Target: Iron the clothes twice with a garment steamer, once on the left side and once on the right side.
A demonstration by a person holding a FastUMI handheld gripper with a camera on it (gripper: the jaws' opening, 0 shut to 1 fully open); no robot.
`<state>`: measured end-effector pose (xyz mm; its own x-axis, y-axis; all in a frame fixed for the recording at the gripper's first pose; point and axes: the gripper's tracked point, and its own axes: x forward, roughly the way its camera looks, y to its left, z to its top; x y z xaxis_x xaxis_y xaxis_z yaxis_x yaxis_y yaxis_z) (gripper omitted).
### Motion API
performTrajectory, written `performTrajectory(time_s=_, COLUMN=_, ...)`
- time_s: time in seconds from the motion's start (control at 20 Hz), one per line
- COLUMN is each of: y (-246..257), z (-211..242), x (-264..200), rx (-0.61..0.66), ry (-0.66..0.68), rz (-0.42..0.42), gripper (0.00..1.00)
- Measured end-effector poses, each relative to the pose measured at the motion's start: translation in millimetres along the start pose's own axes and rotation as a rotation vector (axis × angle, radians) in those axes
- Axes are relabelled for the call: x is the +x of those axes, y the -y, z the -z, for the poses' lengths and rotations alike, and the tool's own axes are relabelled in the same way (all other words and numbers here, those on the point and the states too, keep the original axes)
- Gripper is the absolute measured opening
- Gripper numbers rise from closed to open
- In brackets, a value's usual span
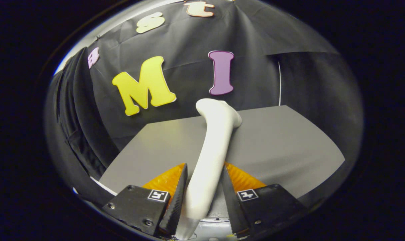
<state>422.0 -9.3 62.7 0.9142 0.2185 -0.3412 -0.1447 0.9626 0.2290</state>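
Note:
A white garment steamer (213, 147) runs forward from between my fingers, its handle low and its flared head up against the booth's back wall. My gripper (204, 182) is shut on the handle, one finger (179, 194) pressing each side. A dark garment (77, 120) hangs to the left of the table, well off to the side of the steamer head and apart from it. The steamer's lower end passes under the fingers and is partly hidden.
A grey tabletop (276, 144) spreads beneath and beyond the steamer, with its far edge against the black cloth wall (309, 87). The table's left edge ends near the hanging garment.

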Motion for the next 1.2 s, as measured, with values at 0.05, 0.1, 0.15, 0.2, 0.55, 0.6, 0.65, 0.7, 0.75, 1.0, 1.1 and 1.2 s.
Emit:
performTrajectory(time_s=0.05, y=-3.4, z=-1.2, x=2.9, rx=0.034, ry=-0.001, rz=-0.012, gripper=0.56)
performTrajectory(time_s=0.1, y=-6.0, z=-1.1, x=3.7, rx=0.061, ry=-0.006, rz=-0.026, gripper=0.51)
performTrajectory(time_s=0.15, y=-8.6, z=1.1, x=3.1, rx=0.071, ry=-0.009, rz=-0.04, gripper=0.46)
performTrajectory(time_s=0.2, y=-7.8, z=0.2, x=1.4, rx=0.06, ry=-0.01, rz=-0.042, gripper=0.41)
performTrajectory(time_s=0.55, y=-14.6, z=-3.9, x=-51.3, rx=0.041, ry=0.084, rz=0.024, gripper=0.35)
performTrajectory(time_s=0.6, y=-19.4, z=-7.7, x=-67.1, rx=0.036, ry=0.114, rz=0.036, gripper=0.35)
performTrajectory(time_s=0.65, y=-27.8, z=-12.6, x=-85.0, rx=0.041, ry=0.144, rz=0.037, gripper=0.35)
performTrajectory(time_s=0.7, y=-39.3, z=-16.6, x=-103.3, rx=0.042, ry=0.17, rz=0.035, gripper=0.35)
performTrajectory(time_s=0.75, y=-52.8, z=-19.4, x=-121.3, rx=0.038, ry=0.194, rz=0.03, gripper=0.35)
performTrajectory(time_s=1.0, y=-130.7, z=-35.2, x=-197.8, rx=0.023, ry=0.296, rz=-0.02, gripper=0.35)
performTrajectory(time_s=1.1, y=-164.1, z=-39.8, x=-223.1, rx=0.016, ry=0.333, rz=-0.043, gripper=0.35)
performTrajectory(time_s=1.2, y=-204.4, z=-47.8, x=-243.7, rx=0.007, ry=0.365, rz=-0.077, gripper=0.35)
